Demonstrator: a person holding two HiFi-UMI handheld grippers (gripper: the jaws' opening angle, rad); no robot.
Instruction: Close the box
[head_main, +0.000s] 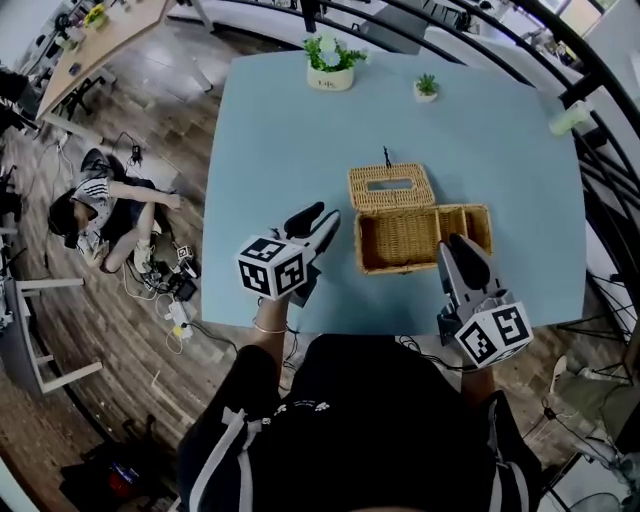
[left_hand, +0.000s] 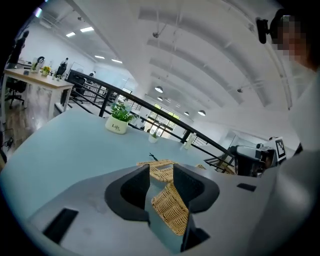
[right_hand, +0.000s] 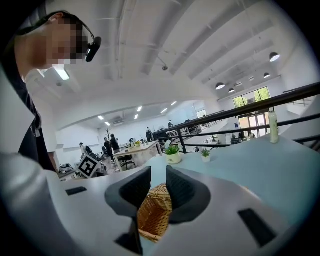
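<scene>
Two grippers sit low in the head view, each held in one of the person's hands over the near edge of a light-blue surface (head_main: 280, 130). We note the left gripper (head_main: 325, 215) at centre left, pointing up and to the right toward the box (head_main: 410, 240). It stands just beside the box's left wall and apart from it. In the left gripper view its fingers (left_hand: 134, 191) stand apart. Nothing is clamped between them, and the wicker shows through the gap.

We note the right gripper (head_main: 455, 243) at lower right, its tip overlapping the near right corner of the box. Whether it touches the rim we cannot tell. In the right gripper view its fingers (right_hand: 186, 192) are likewise parted by a narrow gap, with the woven wall visible beyond and nothing gripped.

The box is a woven wicker basket at the centre of the surface, slightly right of middle. It stands open. A divider sets off a small compartment at its right end. Its lid (head_main: 390, 188) lies swung back flat behind it, toward the top of the frame, and has an oval slot.

Two potted plants stand at the far edge: a larger one (head_main: 331, 62) and a smaller one (head_main: 426, 88) to its right. A person (head_main: 105, 215) sits on the wooden floor at the left.
</scene>
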